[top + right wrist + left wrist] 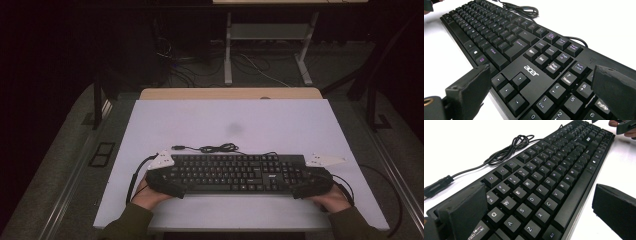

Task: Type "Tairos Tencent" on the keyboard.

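Keyboard: a black keyboard (235, 172) lies flat across the lower middle of the high view, near the front edge of the white bench (280, 125).
Cable: its cable (215, 148) sits bundled just behind it.
Left tool: the left tool (167, 182) is released, jaws spread across the keyboard's left end, 1 jaw over the far edge, 1 off the near edge; no pad visibly presses.
Right tool: the right tool (311, 184) is also released, straddling the number-pad end.
Hands: both hands come in from the bottom edge, low and roughly level, tools angled inward toward each other.
Doing it well: likely a 2-sided pickup; close both tools evenly on the edges, avoid the keys, lift level.
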A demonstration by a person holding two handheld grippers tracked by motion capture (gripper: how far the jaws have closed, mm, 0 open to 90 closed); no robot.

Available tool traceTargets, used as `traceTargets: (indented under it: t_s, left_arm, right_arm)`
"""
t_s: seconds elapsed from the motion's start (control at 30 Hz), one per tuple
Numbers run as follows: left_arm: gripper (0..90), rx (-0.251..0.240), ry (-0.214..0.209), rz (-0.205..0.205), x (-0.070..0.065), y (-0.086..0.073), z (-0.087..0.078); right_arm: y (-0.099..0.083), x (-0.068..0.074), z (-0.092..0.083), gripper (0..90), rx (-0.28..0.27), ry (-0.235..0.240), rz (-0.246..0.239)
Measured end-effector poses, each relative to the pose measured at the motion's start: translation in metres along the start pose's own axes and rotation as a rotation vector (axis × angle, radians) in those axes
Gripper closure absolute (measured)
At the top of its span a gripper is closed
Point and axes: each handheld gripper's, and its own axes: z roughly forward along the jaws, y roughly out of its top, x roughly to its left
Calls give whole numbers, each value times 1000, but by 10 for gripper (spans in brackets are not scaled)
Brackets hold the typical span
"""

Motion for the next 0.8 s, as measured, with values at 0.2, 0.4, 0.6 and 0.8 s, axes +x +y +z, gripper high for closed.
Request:
traceTargets:
  t_s: [0.2,0.4,0.6,0.8]
  left_arm:
    - [0,-3,0,0,0,1,1]
    - [0,-8,2,-5,-2,1,1]
    - [0,-6,-1,2,-2,2,2]
    - [0,-8,-6,1,-3,3,4]
  right_arm:
    - [0,0,0,29,0,3,1]
    - [0,-1,1,29,-3,8,3]
    - [2,0,2,29,-8,14,2]
    - [4,1,4,29,-11,25,9]
